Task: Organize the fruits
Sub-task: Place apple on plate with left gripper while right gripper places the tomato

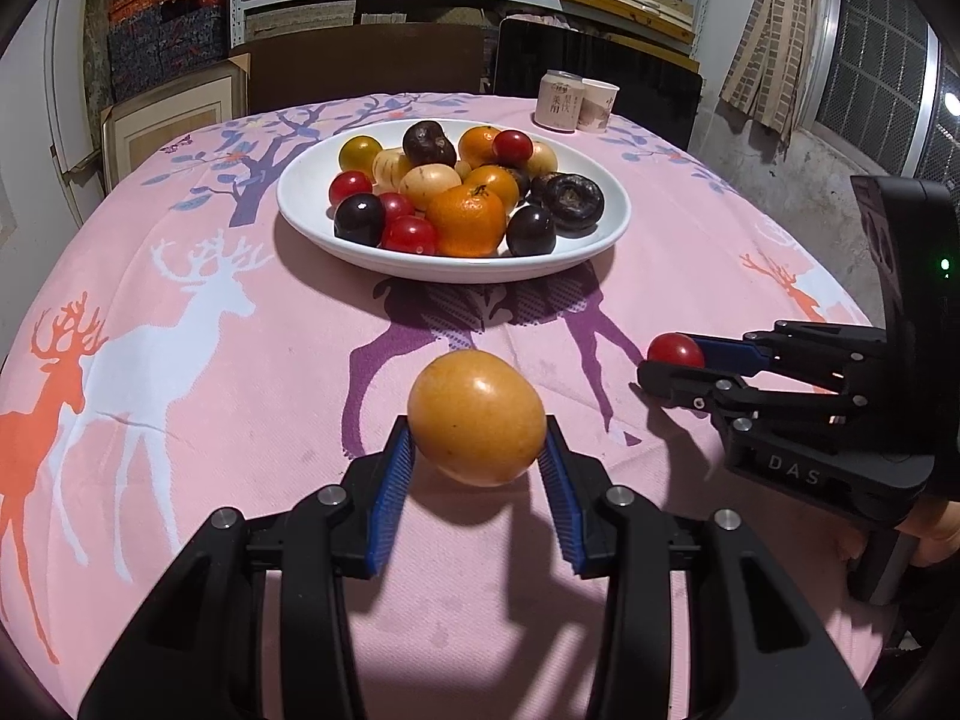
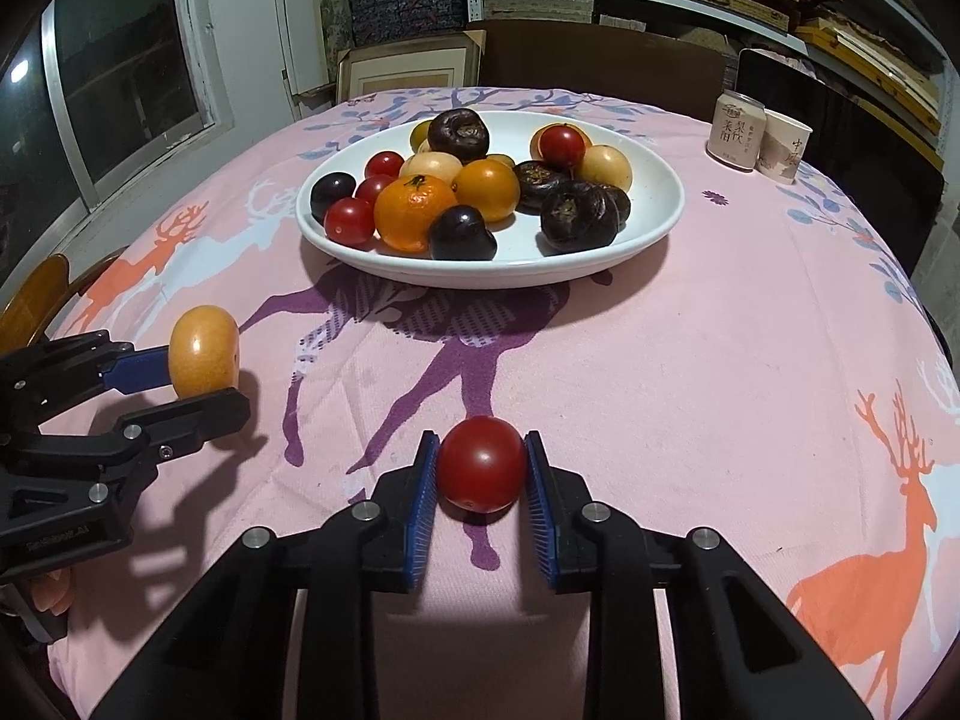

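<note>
Glossy yellow-orange fruit (image 1: pixel 477 417) in left gripper (image 1: pixel 479 450), smooth red tomato (image 2: pixel 480 463) — right gripper (image 2: pixel 480 468)

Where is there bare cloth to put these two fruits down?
Bare: the cloth between the plate and both grippers, and right of the tomato. Crowded: the plate itself; the can and cup fill the far right corner.
</note>
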Available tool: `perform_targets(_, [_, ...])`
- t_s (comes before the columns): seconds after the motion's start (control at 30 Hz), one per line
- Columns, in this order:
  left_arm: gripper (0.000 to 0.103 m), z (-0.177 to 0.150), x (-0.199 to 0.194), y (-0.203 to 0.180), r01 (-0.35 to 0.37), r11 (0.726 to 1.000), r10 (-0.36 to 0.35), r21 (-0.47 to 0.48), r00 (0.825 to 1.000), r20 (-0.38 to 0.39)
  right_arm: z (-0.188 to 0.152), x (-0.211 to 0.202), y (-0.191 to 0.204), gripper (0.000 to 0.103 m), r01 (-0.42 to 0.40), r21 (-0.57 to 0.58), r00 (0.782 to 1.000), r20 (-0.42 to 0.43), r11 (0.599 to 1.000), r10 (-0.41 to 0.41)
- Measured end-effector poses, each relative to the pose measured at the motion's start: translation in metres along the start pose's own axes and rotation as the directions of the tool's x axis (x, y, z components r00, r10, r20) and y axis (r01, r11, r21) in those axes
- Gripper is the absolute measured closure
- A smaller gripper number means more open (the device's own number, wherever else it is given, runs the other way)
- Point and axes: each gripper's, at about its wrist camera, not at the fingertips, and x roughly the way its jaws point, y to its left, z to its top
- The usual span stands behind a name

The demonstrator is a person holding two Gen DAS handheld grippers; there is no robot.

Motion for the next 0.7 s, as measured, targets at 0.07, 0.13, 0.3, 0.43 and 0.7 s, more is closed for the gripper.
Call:
perform_targets(0.07, [0.062, 0.000, 0.000, 0.000, 0.001, 1.000, -0.001, -0.001, 1.000, 0.000, -0.001, -0.002, 0.000, 0.074, -0.003, 0.004, 1.000, 0.004, 1.000, 0.003])
perform_targets(0.13, [0.062, 0.000, 0.000, 0.000, 0.001, 1.000, -0.001, 0.000, 1.000, 0.000, -0.002, -0.003, 0.000, 0.074, -0.008, 0.005, 1.000, 0.006, 1.000, 0.008])
perform_targets(0.3, [0.062, 0.000, 0.000, 0.000, 0.000, 1.000, 0.000, -0.001, 1.000, 0.001, -0.005, -0.008, 0.000, 0.075, -0.019, 0.011, 1.000, 0.011, 1.000, 0.018])
perform_targets(0.43, [0.062, 0.000, 0.000, 0.001, -0.002, 1.000, 0.002, -0.001, 1.000, 0.000, -0.008, -0.013, 0.000, 0.074, -0.032, 0.025, 0.999, 0.016, 0.999, 0.031])
perform_targets(0.7, [0.062, -0.001, -0.004, 0.002, -0.002, 1.000, 0.002, -0.008, 1.000, 0.012, -0.020, -0.032, -0.007, 0.075, -0.058, 0.056, 0.998, 0.034, 0.997, 0.056])
